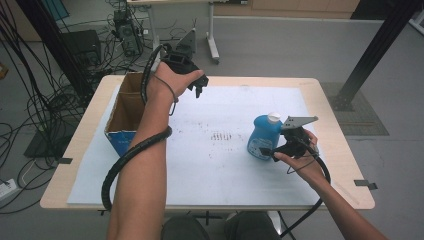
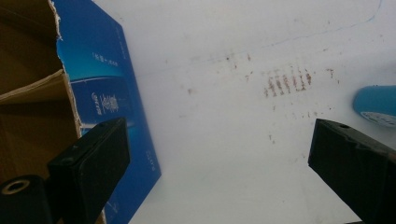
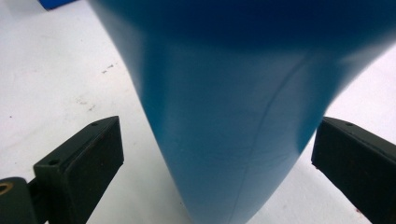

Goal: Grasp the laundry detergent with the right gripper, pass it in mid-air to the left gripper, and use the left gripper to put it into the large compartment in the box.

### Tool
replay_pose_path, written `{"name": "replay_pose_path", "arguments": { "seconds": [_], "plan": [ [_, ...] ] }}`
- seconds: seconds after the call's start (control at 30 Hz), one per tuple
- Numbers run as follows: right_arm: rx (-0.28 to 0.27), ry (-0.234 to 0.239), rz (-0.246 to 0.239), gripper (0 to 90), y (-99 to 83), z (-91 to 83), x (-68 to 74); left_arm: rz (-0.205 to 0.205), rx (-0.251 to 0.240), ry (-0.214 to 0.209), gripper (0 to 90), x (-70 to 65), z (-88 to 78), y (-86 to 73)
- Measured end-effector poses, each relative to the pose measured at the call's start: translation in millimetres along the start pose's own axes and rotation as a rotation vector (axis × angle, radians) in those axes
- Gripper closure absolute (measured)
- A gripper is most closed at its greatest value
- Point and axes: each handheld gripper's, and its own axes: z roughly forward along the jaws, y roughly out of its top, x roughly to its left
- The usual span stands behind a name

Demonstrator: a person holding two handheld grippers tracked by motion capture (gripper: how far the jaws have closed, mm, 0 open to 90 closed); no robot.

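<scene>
A blue plastic bottle [image 1: 261, 134] with a white cap stands upright on the white mat [image 1: 215, 170], right of centre. My right gripper [image 1: 270, 151] is at its base on the near side. In the right gripper view the bottle [image 3: 233, 93] sits between the spread jaws of the right gripper [image 3: 215, 140], with a gap on the left side. My left gripper [image 1: 195, 89] is held up above the far left of the mat, beside a cardboard box [image 1: 125, 107]. The left gripper [image 2: 219, 140] is open and holds nothing, and the bottle [image 2: 376, 103] shows at the right edge.
The open box [image 2: 107, 93] has blue printed sides and a brown inside, and stands at the mat's left edge. Faint brown smudges [image 1: 220, 136] mark the mat's middle. The wooden table [image 1: 345, 165] borders the mat. Cables and equipment lie on the floor beyond.
</scene>
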Motion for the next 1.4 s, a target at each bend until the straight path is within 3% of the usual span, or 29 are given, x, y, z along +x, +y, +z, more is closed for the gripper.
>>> {"name": "replay_pose_path", "arguments": {
  "seconds": [1.4],
  "plan": [
    [-0.048,-0.007,-0.003,1.9,-1.1,1.6,0.3,0.012,0.001,-0.002,6.1,-5.3,-0.8,3.1]
  ]
}}
